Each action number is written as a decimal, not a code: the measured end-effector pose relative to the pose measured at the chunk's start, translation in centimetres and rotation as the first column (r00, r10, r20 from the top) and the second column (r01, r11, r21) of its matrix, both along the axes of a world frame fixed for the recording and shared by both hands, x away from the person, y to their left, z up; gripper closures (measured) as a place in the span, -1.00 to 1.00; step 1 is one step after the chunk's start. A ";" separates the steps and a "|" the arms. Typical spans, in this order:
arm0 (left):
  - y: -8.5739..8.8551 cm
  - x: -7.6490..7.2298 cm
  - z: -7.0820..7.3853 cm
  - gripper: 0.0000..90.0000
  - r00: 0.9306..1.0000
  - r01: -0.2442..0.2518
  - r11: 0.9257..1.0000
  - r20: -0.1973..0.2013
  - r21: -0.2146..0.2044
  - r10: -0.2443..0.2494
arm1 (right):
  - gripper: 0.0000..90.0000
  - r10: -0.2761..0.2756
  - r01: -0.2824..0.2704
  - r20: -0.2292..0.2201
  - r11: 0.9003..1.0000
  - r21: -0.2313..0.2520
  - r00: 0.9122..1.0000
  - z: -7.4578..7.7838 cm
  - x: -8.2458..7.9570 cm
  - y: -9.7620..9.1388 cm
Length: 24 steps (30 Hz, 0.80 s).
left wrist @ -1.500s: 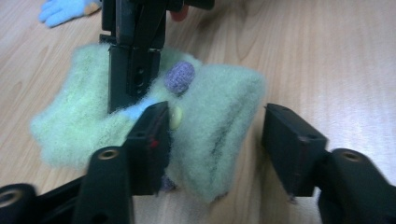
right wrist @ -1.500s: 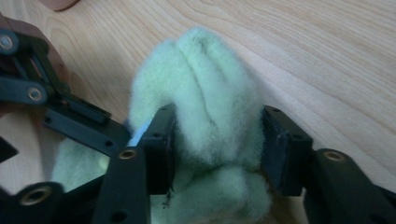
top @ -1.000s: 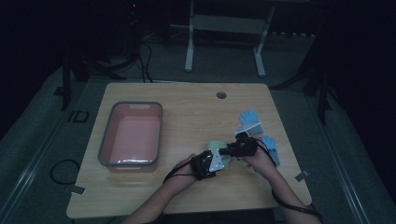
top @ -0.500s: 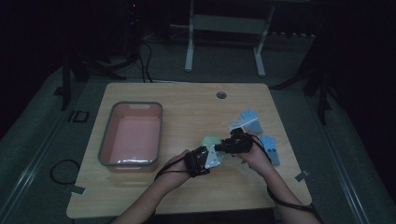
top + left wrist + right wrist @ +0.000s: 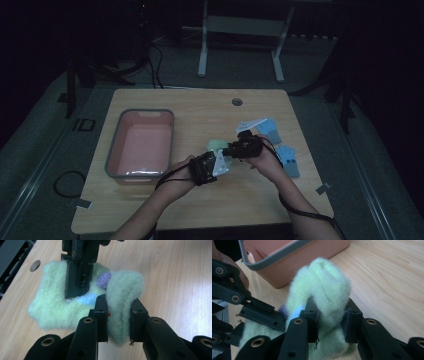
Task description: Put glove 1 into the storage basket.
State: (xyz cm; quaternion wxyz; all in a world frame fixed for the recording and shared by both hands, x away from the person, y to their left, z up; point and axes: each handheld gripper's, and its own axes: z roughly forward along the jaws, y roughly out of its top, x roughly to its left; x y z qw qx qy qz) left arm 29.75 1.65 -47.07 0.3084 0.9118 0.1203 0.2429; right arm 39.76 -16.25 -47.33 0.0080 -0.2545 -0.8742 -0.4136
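- Now the fuzzy green sock (image 5: 75, 305) hangs between my two grippers, just above the table (image 5: 250, 200), right of the pink bin (image 5: 142, 145).
- Its length runs from one gripper to the other.
- Left gripper (image 5: 118, 315) pinches one folded end.
- Right gripper (image 5: 329, 315) pinches the opposite end, equally near.

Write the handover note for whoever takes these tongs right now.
Left tongs: shut on a fold of the fuzzy green sock.
Right tongs: shut on another fold of the same sock.
Sock sits between both hands, right of the pink bin. Blue socks lie near the right edge of the table.
Done: sock gripped.
Left: probably fold it and bin it; bin holds nothing yet.
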 end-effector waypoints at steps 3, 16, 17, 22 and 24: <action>1.0 0.2 0.7 0.64 1.000 -0.020 1.000 0.006 0.004 0.020 | 0.56 0.013 -0.013 0.000 1.000 -0.002 1.000 0.8 0.5 1.2; 5.7 0.4 2.3 0.64 0.995 -0.104 0.995 0.010 -0.004 0.104 | 0.56 0.075 -0.075 0.016 0.997 -0.008 0.997 2.8 2.0 6.9; 6.1 0.4 2.5 0.64 0.994 -0.112 0.994 0.012 -0.003 0.112 | 0.56 0.081 -0.081 0.016 0.997 -0.009 0.997 2.9 2.0 7.3; 7.9 0.3 3.2 0.64 0.990 -0.135 0.991 0.028 0.014 0.135 | 0.56 0.100 -0.100 0.023 0.995 -0.010 0.995 3.7 2.3 9.6; 8.5 0.3 3.3 0.64 0.989 -0.146 0.989 0.030 0.021 0.145 | 0.56 0.109 -0.109 0.028 0.994 -0.014 0.994 3.9 2.3 10.5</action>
